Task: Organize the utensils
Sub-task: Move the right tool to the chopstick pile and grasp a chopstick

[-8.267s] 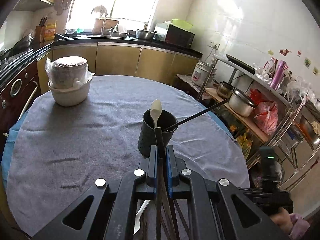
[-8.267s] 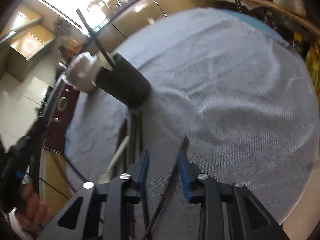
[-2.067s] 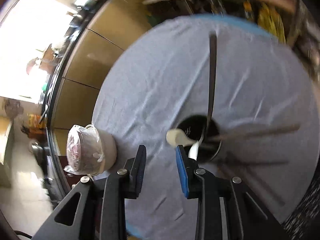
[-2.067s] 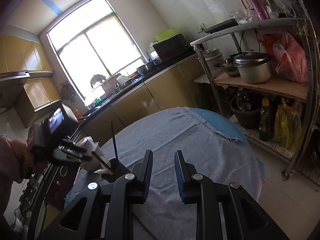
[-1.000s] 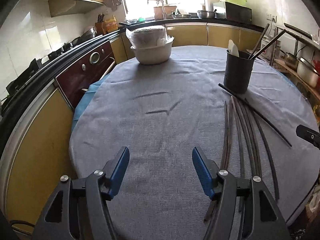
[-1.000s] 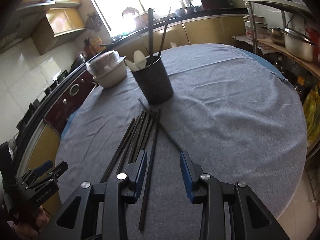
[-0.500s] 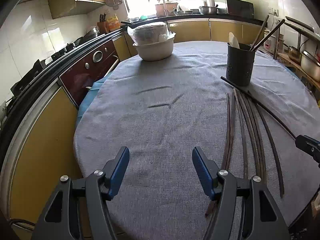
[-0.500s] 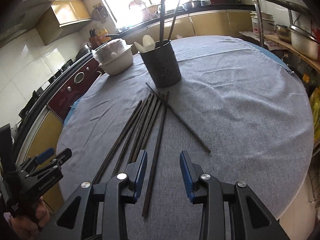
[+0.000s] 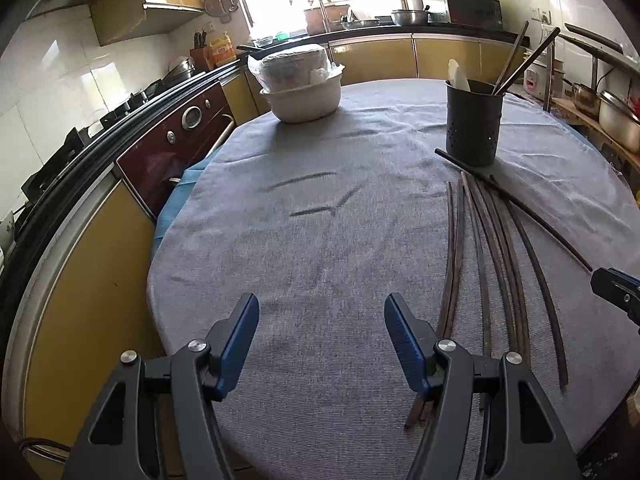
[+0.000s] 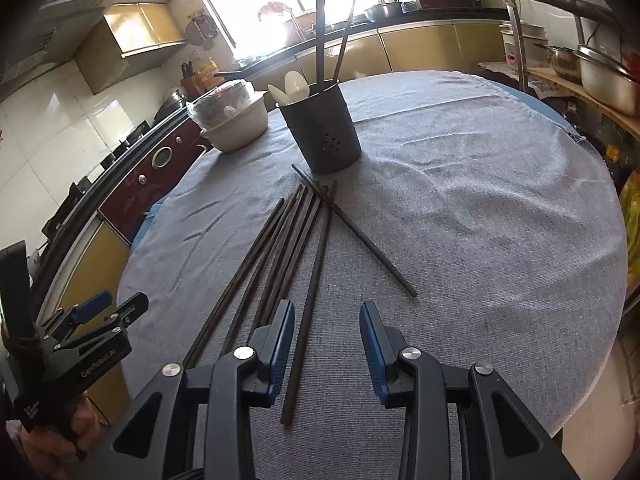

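A black perforated utensil holder (image 9: pixel 474 122) (image 10: pixel 322 128) stands on the round table with white spoons (image 10: pixel 290 84) and two dark chopsticks (image 10: pixel 320 32) in it. Several dark chopsticks (image 9: pixel 496 248) (image 10: pixel 280 248) lie loose on the grey cloth in front of it, one lying crosswise (image 10: pixel 352 228). My left gripper (image 9: pixel 322 330) is open and empty over the cloth, left of the chopsticks. My right gripper (image 10: pixel 326 330) is open and empty just above the near ends of the chopsticks.
A white bowl holding a plastic-wrapped bowl (image 9: pixel 300 84) (image 10: pixel 232 118) sits at the table's far left. A grey cloth (image 9: pixel 320 220) covers the table. An oven and counter (image 9: pixel 176 128) run along the left, a metal rack with pots (image 10: pixel 600 72) on the right.
Both grippers have drawn slightly closer to the table and the loose chopsticks. The jaws stay open and nothing was picked up.
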A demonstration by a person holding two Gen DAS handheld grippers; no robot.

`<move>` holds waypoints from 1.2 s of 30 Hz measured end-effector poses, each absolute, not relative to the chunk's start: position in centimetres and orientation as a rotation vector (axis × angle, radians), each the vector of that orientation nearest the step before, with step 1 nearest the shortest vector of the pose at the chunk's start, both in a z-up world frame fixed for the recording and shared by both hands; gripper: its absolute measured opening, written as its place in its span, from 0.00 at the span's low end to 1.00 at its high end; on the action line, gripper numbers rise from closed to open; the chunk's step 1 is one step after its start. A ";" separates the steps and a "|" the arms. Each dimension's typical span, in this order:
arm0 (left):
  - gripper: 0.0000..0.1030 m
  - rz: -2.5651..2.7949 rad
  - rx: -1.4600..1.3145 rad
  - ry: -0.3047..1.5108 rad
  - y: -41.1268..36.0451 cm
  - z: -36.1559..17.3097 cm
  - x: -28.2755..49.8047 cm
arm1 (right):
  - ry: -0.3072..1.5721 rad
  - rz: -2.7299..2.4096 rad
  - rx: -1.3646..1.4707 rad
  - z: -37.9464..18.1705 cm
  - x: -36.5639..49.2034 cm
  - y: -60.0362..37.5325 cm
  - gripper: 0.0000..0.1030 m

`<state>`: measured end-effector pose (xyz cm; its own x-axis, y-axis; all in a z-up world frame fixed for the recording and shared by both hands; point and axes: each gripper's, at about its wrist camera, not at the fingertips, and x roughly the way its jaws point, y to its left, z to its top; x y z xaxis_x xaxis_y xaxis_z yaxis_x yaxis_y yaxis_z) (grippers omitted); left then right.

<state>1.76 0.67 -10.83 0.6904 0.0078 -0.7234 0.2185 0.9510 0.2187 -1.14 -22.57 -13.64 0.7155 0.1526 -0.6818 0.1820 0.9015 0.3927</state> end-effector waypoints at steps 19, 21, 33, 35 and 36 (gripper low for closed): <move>0.64 -0.153 0.271 0.874 1.1 -12.3 3.0 | 0.779 -0.047 0.415 -13.3 -0.1 -22.9 0.35; 0.64 -0.168 0.268 0.903 1.1 -12.8 3.1 | 0.775 -0.084 0.412 -13.3 0.0 -23.8 0.35; 0.52 -0.288 0.200 1.008 1.1 -14.8 3.1 | 0.912 -0.144 0.337 -16.4 3.1 -25.6 0.35; 0.44 -0.311 0.193 1.021 0.9 -15.1 3.1 | 0.908 -0.143 0.304 -16.4 3.1 -25.1 0.30; 0.40 -0.322 0.184 1.019 0.8 -15.0 3.0 | 0.910 -0.141 0.295 -16.4 3.1 -24.9 0.26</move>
<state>3.04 0.81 -15.04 0.4830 -0.1778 -0.8574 0.3478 0.9376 0.0015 3.14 -24.92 -16.43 0.6080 0.0044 -0.7939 0.2437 0.9507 0.1919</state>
